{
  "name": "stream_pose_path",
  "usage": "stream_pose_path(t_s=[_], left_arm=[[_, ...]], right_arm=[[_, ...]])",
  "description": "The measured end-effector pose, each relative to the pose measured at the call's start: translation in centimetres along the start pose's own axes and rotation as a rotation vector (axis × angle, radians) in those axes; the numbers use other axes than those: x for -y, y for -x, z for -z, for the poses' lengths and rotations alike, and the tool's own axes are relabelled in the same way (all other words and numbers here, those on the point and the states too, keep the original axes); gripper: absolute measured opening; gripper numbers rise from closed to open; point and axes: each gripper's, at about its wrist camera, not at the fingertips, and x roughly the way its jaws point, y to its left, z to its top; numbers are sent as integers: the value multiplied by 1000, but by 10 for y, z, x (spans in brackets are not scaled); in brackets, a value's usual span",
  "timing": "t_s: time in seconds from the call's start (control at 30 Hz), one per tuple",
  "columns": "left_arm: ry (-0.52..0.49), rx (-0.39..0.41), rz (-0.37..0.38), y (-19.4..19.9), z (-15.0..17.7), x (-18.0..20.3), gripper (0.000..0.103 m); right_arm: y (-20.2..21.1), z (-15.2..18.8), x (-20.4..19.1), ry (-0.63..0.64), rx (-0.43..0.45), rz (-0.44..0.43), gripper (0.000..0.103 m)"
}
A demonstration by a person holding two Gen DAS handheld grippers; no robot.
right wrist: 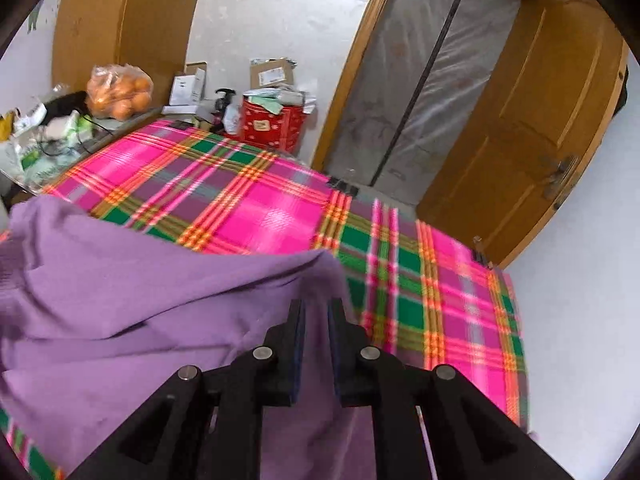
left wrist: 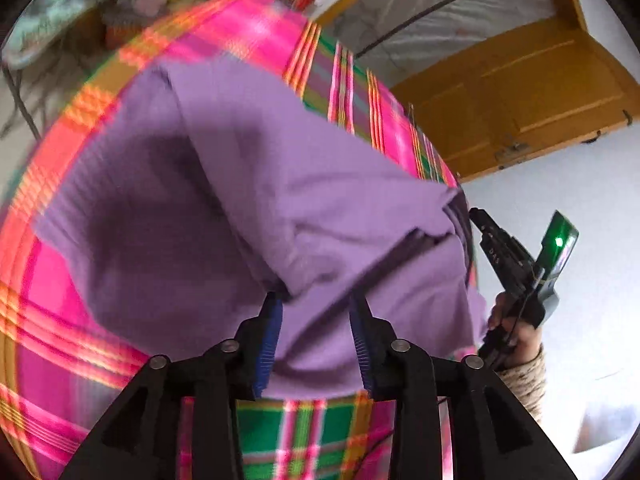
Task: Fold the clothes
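While the purple garment lies rumpled on the plaid blanket, the left tool stands wide, cloth between but unpressed. The right tool stands narrow, pinching a fold at the garment's edge. The garment is judged soft, light and limp; best taken at hems or corners.

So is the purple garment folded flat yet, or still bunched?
Still bunched: the purple garment lies in rumpled, overlapping layers on the plaid blanket, one edge between the right gripper's fingers.
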Motion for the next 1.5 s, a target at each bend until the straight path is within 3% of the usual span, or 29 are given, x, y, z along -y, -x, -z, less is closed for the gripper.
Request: stream_pose_path(t_s=[0.1,0.23,0.37,0.5,0.67,0.77,0.93,1.17,1.3,1.5], left_arm=[[65,2,30,-9,-1,-4,48],[104,-17,41,-21,-4,-4,48],[135,-25,47,-34,-2,-4,48],[119,-24,58,-45,-2,2,48],[101,58,-5,-45,-17,9,48],[104,72,-25,-46,-29,10,48],[76,177,-23,-37,-51,18,48],[71,257,-68,-39,-94,21,48],[18,312,-133,-39,-110,29,48],[3,325,-182,-55,-131,29,48]], right_arm=[[10,10,2,-58,-5,-91,12],[22,22,3,-100,12,-245,12],[24,25,-13,-48,-9,-360,12],[18,29,-29,-3,-31,-371,12],[14,37,-39,11,-51,-373,12],[11,39,-40,12,-59,-375,12],[11,44,-42,5,-68,-377,12],[9,47,-39,-10,-65,-389,12],[9,49,-38,-24,-61,-389,12],[10,51,-35,-50,-51,-396,12]])
